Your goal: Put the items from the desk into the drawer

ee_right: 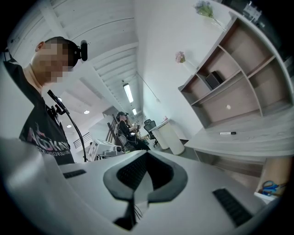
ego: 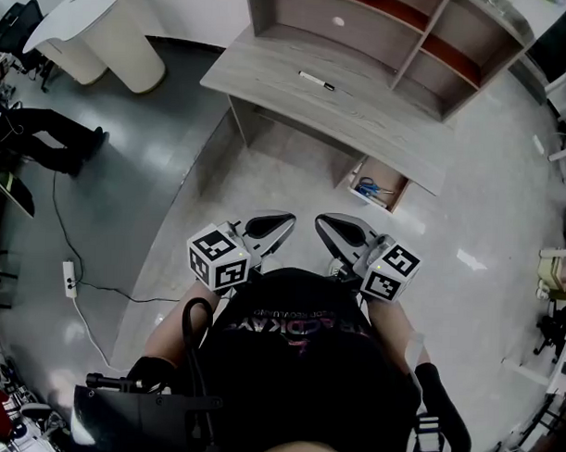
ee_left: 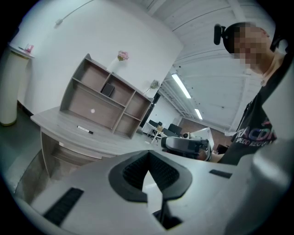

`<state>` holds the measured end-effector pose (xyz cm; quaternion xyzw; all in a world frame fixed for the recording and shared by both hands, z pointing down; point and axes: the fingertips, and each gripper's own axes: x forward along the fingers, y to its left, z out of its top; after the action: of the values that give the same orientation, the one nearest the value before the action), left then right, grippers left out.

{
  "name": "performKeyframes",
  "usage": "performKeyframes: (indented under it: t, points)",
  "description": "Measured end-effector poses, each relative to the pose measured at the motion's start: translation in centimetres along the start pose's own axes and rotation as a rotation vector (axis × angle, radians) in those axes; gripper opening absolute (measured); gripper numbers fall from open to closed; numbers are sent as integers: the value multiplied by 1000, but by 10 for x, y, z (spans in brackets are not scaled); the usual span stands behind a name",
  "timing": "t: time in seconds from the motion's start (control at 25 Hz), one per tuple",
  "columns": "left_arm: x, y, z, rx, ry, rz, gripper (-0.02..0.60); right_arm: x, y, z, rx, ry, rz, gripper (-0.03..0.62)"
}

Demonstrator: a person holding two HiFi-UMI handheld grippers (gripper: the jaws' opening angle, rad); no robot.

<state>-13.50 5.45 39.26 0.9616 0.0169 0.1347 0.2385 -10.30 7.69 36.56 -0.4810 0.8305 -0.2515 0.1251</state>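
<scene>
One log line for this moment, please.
left gripper: shut, empty | right gripper: shut, empty | marker: on desk | drawer: open, scissors inside

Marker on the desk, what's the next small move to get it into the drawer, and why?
Probably step toward the desk and bring the right gripper up to the marker. It and the left gripper are shut and empty, held by the torso, with floor between them and the desk. The marker is the only item on the desktop, and the drawer already stands open with scissors inside.
</scene>
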Motion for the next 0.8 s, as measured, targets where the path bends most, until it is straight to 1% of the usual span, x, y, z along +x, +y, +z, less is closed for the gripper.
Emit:
performKeyframes:
  t: [0.28, 0.52, 0.8]
  points:
    - [-17, 8, -5, 37, 24, -7, 11, 23, 1, -2, 1, 7, -2, 12]
    - [-25, 17, -8, 45, 27, -7, 11, 37, -1, -4, -12, 37, -11, 12]
    - [-20, 19, -1, 66, 20, 4, 11, 42, -19, 12, -34, 43, -20, 12]
